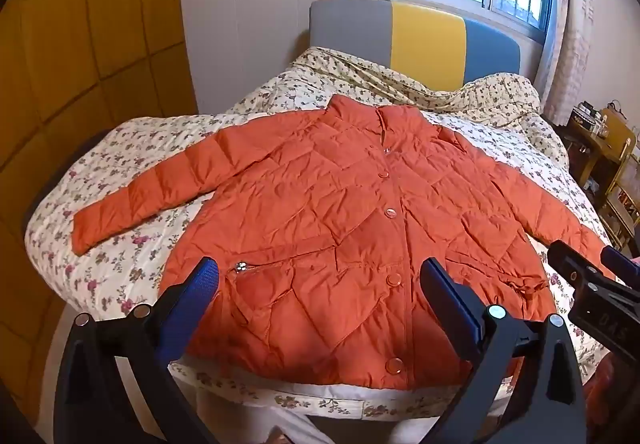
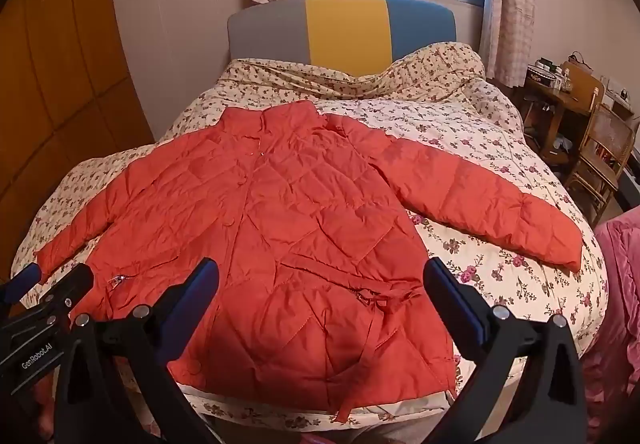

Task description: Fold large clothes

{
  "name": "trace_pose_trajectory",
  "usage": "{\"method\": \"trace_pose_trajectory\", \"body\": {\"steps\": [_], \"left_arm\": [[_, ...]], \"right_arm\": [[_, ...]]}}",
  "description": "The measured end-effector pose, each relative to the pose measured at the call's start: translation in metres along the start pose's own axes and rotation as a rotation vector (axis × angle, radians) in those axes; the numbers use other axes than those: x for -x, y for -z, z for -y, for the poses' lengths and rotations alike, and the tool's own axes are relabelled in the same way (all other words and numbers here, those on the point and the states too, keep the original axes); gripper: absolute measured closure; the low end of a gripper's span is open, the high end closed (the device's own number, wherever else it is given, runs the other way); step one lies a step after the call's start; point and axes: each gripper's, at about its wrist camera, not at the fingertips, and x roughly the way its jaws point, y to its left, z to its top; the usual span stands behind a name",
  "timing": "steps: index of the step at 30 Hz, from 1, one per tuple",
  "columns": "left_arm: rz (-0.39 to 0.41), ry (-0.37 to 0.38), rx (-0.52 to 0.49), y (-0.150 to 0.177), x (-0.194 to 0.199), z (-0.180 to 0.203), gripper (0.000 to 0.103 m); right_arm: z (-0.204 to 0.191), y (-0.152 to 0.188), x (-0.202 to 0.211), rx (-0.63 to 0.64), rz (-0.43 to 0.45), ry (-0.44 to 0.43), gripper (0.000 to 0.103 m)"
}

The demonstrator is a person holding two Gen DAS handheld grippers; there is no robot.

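In the left wrist view, an orange jacket (image 1: pixel 340 228) is seen spread flat, front up and buttoned, on a floral quilt (image 1: pixel 120 252) covering the bed. Both sleeves are stretched outward and the collar is turned toward the headboard (image 1: pixel 416 40). The left gripper (image 1: pixel 320 284) is held above the jacket's hem with its blue-padded fingers (image 1: pixel 204 284) wide apart and nothing between them. The right gripper (image 1: pixel 592 276) is caught at the right edge, near the sleeve's cuff.

In the right wrist view, the jacket (image 2: pixel 280 228) is shown on the quilt (image 2: pixel 480 148), its hem at the near edge of the bed. The right gripper (image 2: pixel 320 284) is held over the hem, fingers spread and empty. The left gripper (image 2: pixel 44 280) is seen at the left edge, just beside the other cuff. A chair (image 2: pixel 600 148) stands beside the bed.
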Motion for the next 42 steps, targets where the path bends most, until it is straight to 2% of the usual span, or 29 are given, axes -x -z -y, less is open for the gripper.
{"method": "trace_pose_trajectory", "body": {"steps": [42], "left_arm": [[0.002,0.012,-0.004,0.003,-0.007,0.000,0.003]], "right_arm": [[-0.001,0.004,-0.014,0.014,-0.052,0.002,0.002]]}}
